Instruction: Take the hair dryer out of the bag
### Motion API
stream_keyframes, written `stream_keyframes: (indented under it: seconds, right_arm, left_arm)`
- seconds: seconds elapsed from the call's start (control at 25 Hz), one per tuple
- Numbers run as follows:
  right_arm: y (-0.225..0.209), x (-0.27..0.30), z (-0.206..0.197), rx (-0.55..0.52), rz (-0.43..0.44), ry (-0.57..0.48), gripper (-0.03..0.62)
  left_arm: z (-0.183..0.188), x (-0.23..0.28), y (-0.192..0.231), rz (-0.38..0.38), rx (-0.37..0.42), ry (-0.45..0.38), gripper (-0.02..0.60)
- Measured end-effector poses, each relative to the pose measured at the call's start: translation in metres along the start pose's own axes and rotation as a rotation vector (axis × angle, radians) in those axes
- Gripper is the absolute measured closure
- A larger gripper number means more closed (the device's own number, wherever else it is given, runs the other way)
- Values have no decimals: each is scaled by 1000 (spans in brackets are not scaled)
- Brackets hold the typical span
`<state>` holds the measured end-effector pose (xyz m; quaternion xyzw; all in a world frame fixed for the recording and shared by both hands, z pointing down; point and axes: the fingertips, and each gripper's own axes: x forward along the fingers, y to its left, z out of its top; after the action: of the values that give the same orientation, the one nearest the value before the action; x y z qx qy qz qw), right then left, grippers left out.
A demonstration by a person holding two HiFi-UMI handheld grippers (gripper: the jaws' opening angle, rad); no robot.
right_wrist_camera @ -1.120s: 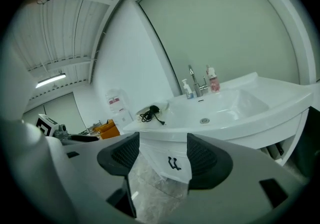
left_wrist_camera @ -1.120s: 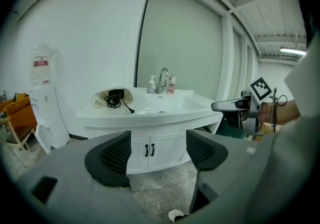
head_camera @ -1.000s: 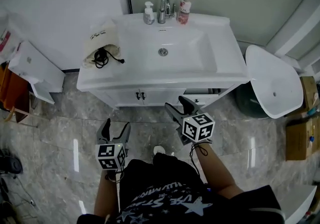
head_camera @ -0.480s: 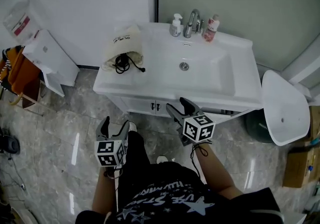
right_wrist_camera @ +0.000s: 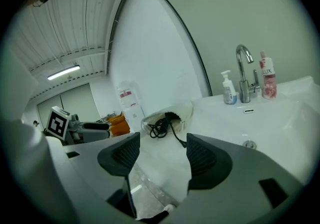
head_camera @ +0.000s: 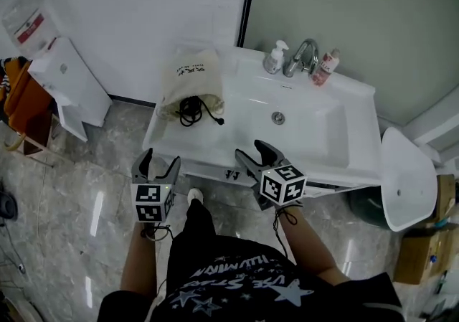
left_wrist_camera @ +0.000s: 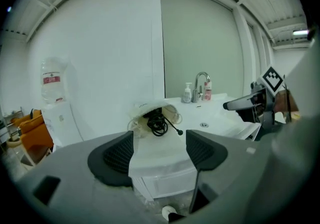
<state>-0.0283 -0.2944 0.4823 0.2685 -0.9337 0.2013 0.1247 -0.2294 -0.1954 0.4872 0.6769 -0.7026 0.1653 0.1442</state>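
Cream cloth bag [head_camera: 192,82] lies on the white vanity counter [head_camera: 361,116] at 9 o'clock of the basin [head_camera: 308,130]. A black cord [head_camera: 195,110] spills from its mouth, and the hair dryer itself cannot be made out inside. The left gripper [head_camera: 159,161] hangs short of the counter, jaws wide and empty, with the bag at its 1 o'clock. The right gripper [head_camera: 251,150], equally wide and empty, has the bag at its 11 o'clock.

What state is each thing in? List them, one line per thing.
Cloth bag: lying on the counter, mouth open.
Hair dryer cord: spilling out of the bag's mouth.
Faucet: off, no water running.
Sink basin: empty.
Pump bottle: upright.
Pink bottle: upright.
Left gripper: open, empty.
Right gripper: open, empty.
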Motion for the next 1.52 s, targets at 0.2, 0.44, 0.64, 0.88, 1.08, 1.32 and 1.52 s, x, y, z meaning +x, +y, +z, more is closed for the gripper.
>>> stream_keyframes:
  seconds: [0.2, 0.44, 0.64, 0.88, 1.08, 1.32, 1.52]
  right_arm:
    - [0, 55, 19, -8, -6, 27, 315]
    - [3, 109, 35, 1, -19, 48, 315]
    - [4, 135, 36, 4, -33, 76, 315]
    - [8, 155, 38, -10, -41, 102, 315]
    - [10, 170, 41, -8, -28, 119, 315]
    - [34, 192, 38, 14, 53, 172, 333]
    - [33, 223, 43, 8, 38, 224, 328]
  left_arm:
    - [16, 55, 37, -47, 57, 22, 241]
    - [29, 110, 66, -121, 122, 49, 241]
    - [30, 145, 75, -165, 203, 65, 261]
    - [21, 176, 79, -214, 291, 92, 328]
    - [22, 189, 84, -228, 309, 105, 461]
    - [42, 189, 78, -329, 255, 65, 529]
    - [63, 191, 79, -385, 185, 44, 532]
